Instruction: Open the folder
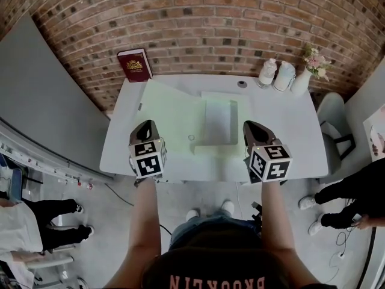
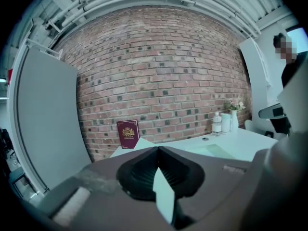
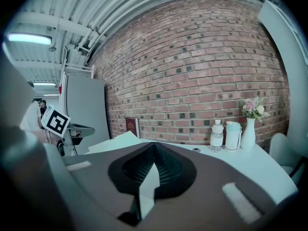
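Observation:
A pale green folder lies spread open on the white table. Its left cover stands tilted up, and a sheet lies flat in its right half. The raised cover's corner shows over the jaws in the left gripper view and the right gripper view. My left gripper hovers at the table's near edge, left of the folder, shut and with nothing in it. My right gripper hangs at the near edge to the folder's right, its jaws also together and holding nothing.
A maroon book leans on the brick wall at the back left. A bottle, a white flask and a vase of flowers stand at the back right. A chair sits right of the table; people stand on both sides.

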`<state>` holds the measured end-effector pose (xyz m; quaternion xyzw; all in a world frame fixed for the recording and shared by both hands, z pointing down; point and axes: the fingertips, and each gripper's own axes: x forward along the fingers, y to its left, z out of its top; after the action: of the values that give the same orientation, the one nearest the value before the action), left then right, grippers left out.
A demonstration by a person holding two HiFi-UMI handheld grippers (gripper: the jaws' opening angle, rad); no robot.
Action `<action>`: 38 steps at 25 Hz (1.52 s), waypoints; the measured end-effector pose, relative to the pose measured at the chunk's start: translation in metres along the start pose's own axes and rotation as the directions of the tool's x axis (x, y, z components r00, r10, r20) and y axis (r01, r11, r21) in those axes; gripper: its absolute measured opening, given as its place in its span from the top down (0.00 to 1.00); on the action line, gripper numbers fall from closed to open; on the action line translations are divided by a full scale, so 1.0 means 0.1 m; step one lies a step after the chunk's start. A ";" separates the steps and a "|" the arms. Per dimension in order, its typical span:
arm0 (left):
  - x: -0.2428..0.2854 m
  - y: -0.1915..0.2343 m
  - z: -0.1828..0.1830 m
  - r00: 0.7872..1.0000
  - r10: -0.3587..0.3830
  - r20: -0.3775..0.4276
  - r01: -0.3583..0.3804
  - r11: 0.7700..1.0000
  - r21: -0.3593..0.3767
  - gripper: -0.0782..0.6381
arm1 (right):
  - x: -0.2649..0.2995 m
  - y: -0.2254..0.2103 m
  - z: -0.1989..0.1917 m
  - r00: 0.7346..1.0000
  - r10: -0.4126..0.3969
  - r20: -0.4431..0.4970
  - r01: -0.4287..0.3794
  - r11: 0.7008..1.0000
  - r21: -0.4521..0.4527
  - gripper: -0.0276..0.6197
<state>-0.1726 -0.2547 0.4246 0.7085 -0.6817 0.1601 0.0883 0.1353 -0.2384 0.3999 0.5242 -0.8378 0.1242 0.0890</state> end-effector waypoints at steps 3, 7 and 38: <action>-0.01 -0.15 0.18 0.998 -0.029 0.050 0.029 1.000 -0.001 0.89 | -0.06 -0.05 0.10 0.999 -0.006 0.032 0.007 1.000 -0.026 0.96; -0.04 -0.38 0.47 0.987 -0.086 0.137 0.084 0.996 0.014 0.89 | -0.13 -0.09 0.30 0.996 -0.008 0.093 0.016 0.996 -0.084 0.96; -0.42 -1.39 1.85 0.824 -0.323 0.466 0.260 0.946 0.195 0.89 | -0.56 -0.22 1.37 0.941 -0.044 0.337 0.136 0.958 -0.254 0.96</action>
<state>-0.0153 -0.2717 0.2501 0.8255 -0.5538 0.0010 -0.1085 0.1769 -0.2411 0.2562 0.5582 -0.8248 -0.0856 0.0257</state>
